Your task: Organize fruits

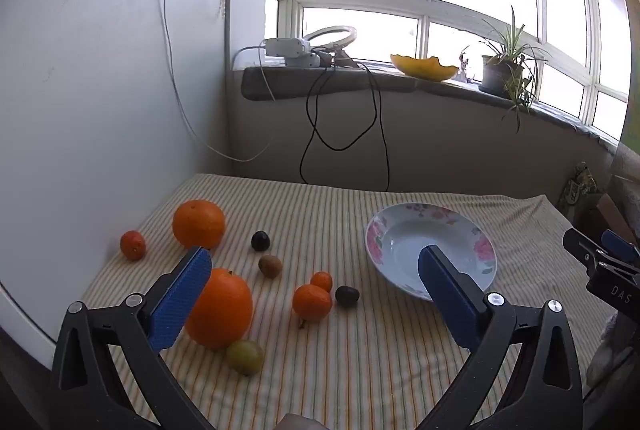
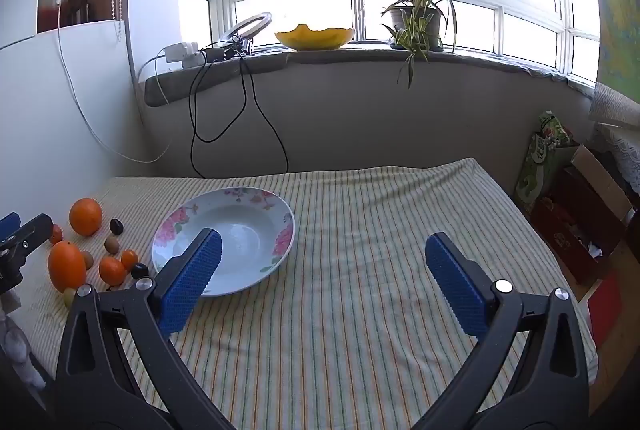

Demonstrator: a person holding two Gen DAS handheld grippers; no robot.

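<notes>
Here, a worktop under a yellow-and-white striped cloth (image 2: 360,230), with a shallow white bowl-plate with pink flowers on its rim (image 1: 486,250) as the landmark.

Left gripper (image 1: 316,270): black frame, blue ribbed pads, jaws wide apart, nothing between them. It hangs above the fruit, tilted downward. Right gripper (image 2: 322,258): same build, jaws equally spread, nothing held; its left pad overlaps the plate's near rim in the right wrist view, contact not clear.

Plate holds no fruit. All fruit lies left of the plate, on the cloth:
- large round orange (image 1: 199,224), farthest back, near the white panel (image 1: 80,109).
- second large orange (image 1: 220,310), nearer the camera, partly behind the left gripper's left pad.
- small tangerine (image 1: 133,245), left of the rear orange, close to the cloth's left edge.
- two small tangerines touching, the bigger (image 1: 312,302) in front of the smaller (image 1: 322,281), closest orange fruit to the plate.
- dark plum-like fruit (image 1: 347,296), just beside that pair, between them and the plate.
- another dark fruit (image 1: 260,241) and a brown kiwi-like one (image 1: 270,266), mid-cluster.
- pale green fruit (image 1: 245,357), touching the near orange's base.

Room: bare cloth right of the plate runs wide to the worktop's right edge, where it drops to cardboard boxes (image 2: 592,213). A narrow strip of cloth separates plate from the dark fruit. Behind the plate, clear cloth up to the wall under the grey window sill (image 2: 320,55).
</notes>
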